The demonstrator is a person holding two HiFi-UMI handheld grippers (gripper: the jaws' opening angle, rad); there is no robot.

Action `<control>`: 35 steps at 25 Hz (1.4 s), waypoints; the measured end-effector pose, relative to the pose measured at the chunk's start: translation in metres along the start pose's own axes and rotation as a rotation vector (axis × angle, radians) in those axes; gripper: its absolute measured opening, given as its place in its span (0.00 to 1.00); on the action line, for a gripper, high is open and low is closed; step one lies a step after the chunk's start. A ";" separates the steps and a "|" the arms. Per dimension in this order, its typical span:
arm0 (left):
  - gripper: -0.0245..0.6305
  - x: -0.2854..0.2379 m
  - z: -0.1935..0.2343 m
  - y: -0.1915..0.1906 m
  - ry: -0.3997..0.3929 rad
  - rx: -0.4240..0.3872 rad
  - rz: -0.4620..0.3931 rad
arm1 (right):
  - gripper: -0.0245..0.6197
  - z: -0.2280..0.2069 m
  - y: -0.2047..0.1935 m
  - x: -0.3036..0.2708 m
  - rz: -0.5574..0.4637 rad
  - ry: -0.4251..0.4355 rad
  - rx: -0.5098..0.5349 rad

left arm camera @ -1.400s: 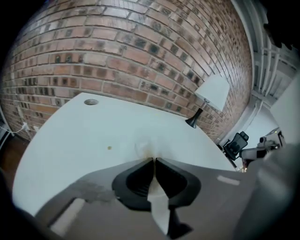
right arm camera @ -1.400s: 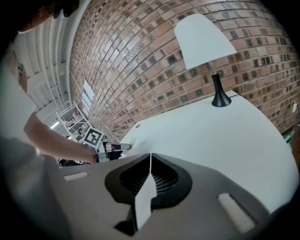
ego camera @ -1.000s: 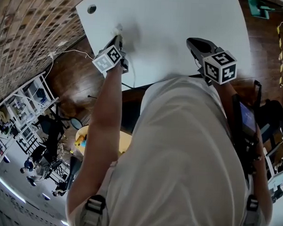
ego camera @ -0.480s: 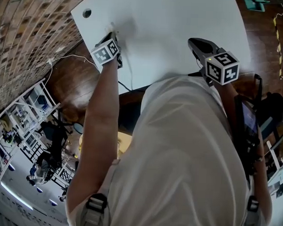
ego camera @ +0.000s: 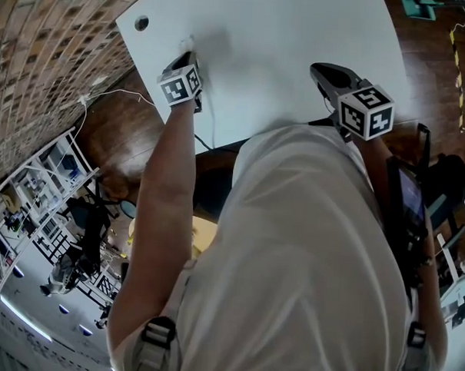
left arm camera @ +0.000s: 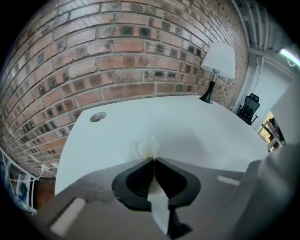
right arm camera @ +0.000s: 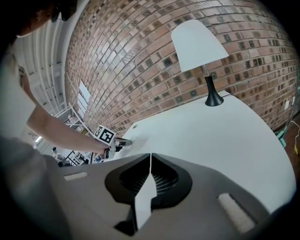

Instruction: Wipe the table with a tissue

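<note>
The table (ego camera: 300, 38) is showing a smooth, matt white top, with a dull, metal-looking grommet (left arm camera: 97, 117) near its far left corner. The tissue (left arm camera: 149, 146) is looking soft, crumpled and papery at the tips of the left gripper (left arm camera: 154, 160), whose jaws are reading as matt black plastic (the right gripper (right arm camera: 150, 154) is showing the same, with ribbed inner faces). Past the table's far edge the brick wall (left arm camera: 117, 56) is presenting rough, matt faces with paler mortar, and the floor (ego camera: 119, 130) by its left edge is gleaming like varnished wood.
</note>
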State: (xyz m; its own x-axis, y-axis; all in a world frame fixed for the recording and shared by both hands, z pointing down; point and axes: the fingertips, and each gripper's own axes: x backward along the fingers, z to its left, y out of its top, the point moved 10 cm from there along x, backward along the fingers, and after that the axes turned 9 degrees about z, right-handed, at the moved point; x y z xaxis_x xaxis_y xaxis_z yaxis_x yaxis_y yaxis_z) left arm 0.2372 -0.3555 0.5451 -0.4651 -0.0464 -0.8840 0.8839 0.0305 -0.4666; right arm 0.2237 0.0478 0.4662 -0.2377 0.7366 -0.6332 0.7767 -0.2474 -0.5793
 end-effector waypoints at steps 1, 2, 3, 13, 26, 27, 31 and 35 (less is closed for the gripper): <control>0.07 -0.001 -0.007 0.001 -0.013 -0.027 0.006 | 0.06 -0.001 0.000 0.001 0.001 0.002 0.002; 0.07 -0.002 -0.015 0.002 -0.027 -0.054 0.012 | 0.06 -0.003 0.000 0.001 0.002 0.004 0.004; 0.07 -0.003 -0.025 0.001 -0.042 -0.078 0.019 | 0.06 -0.005 0.000 0.003 0.003 0.006 0.005; 0.08 -0.011 -0.146 0.004 -0.476 0.036 0.104 | 0.06 -0.038 0.017 0.019 -0.016 0.036 0.052; 0.08 0.049 -0.247 -0.026 -0.711 0.279 -0.186 | 0.05 -0.087 0.031 0.037 -0.011 0.093 0.149; 0.08 0.056 -0.245 -0.029 -0.673 0.282 -0.211 | 0.05 -0.088 0.030 0.038 -0.009 0.101 0.162; 0.08 0.081 -0.234 -0.041 -0.510 0.275 -0.298 | 0.05 -0.080 0.027 0.042 -0.013 0.138 0.232; 0.08 0.104 -0.206 -0.048 -0.349 0.214 -0.336 | 0.05 -0.049 0.030 0.030 -0.036 0.198 0.288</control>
State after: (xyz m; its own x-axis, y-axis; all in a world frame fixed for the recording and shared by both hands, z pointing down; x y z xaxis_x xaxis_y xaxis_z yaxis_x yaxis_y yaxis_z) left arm 0.1362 -0.1563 0.4698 -0.7128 -0.3493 -0.6082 0.6960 -0.2458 -0.6746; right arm 0.2686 0.0933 0.4555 -0.1222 0.8487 -0.5146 0.5665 -0.3661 -0.7383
